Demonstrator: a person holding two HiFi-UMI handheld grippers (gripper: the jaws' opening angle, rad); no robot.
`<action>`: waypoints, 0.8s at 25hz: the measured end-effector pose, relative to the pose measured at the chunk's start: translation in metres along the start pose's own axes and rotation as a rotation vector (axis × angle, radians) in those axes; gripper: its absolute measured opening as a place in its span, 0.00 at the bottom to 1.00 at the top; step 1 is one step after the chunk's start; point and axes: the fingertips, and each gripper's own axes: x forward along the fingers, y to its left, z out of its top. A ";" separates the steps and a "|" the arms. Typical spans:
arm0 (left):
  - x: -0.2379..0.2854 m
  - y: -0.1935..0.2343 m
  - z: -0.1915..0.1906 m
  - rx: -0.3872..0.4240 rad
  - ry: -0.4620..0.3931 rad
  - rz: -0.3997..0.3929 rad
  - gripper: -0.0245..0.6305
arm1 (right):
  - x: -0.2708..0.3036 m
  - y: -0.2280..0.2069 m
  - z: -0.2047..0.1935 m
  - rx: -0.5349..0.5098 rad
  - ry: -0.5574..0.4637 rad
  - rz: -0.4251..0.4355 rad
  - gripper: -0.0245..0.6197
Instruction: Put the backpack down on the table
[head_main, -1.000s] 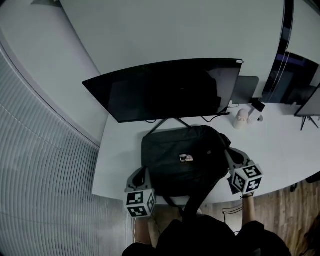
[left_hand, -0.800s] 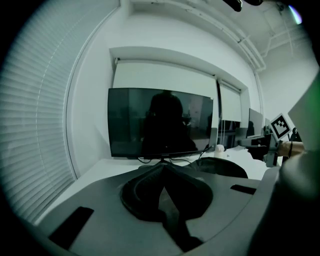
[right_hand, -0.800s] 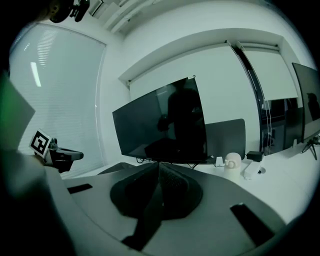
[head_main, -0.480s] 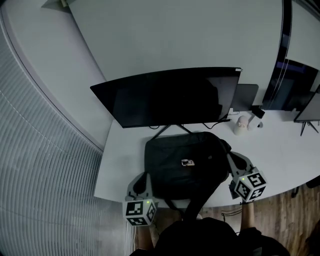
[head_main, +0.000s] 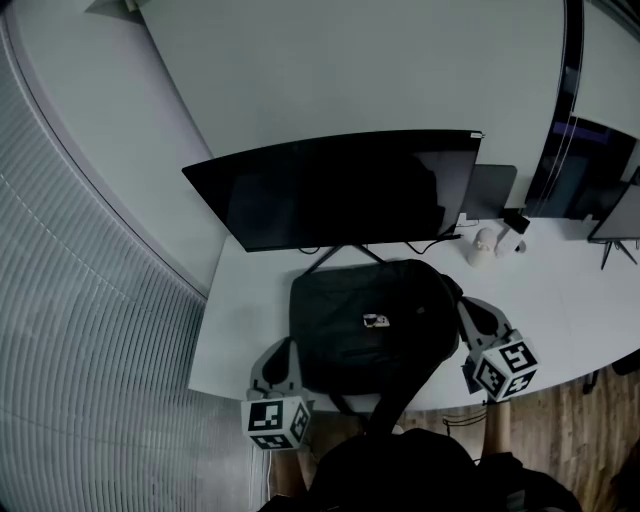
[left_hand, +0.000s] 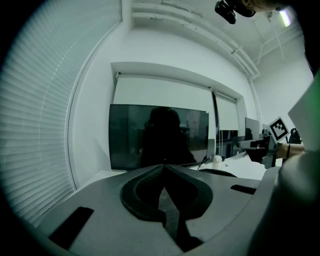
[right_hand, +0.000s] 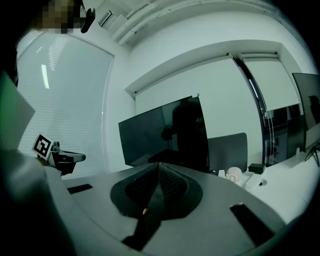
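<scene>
The black backpack lies flat on the white table in front of a big monitor, and one strap hangs over the near edge. My left gripper sits at the bag's lower left corner. Its jaws are shut with nothing between them in the left gripper view. My right gripper is beside the bag's right edge. It is also shut and empty. Whether either tip touches the bag cannot be told from above.
A dark wide monitor stands just behind the bag on a thin stand. A small white object and a grey screen sit at the back right, with more screens beyond. Blinds cover the left wall.
Both grippers have come up a little and drawn slightly toward the table's near edge. The backpack lies in the same place.
</scene>
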 end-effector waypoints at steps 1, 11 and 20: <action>0.000 0.000 0.001 0.001 -0.002 -0.001 0.06 | 0.000 0.000 0.000 0.000 -0.001 0.000 0.06; 0.001 -0.001 0.000 0.020 0.001 -0.010 0.06 | -0.002 -0.004 0.004 -0.029 -0.012 -0.013 0.06; 0.001 -0.003 -0.001 0.029 0.004 -0.015 0.06 | -0.003 -0.003 0.006 -0.045 -0.024 -0.015 0.06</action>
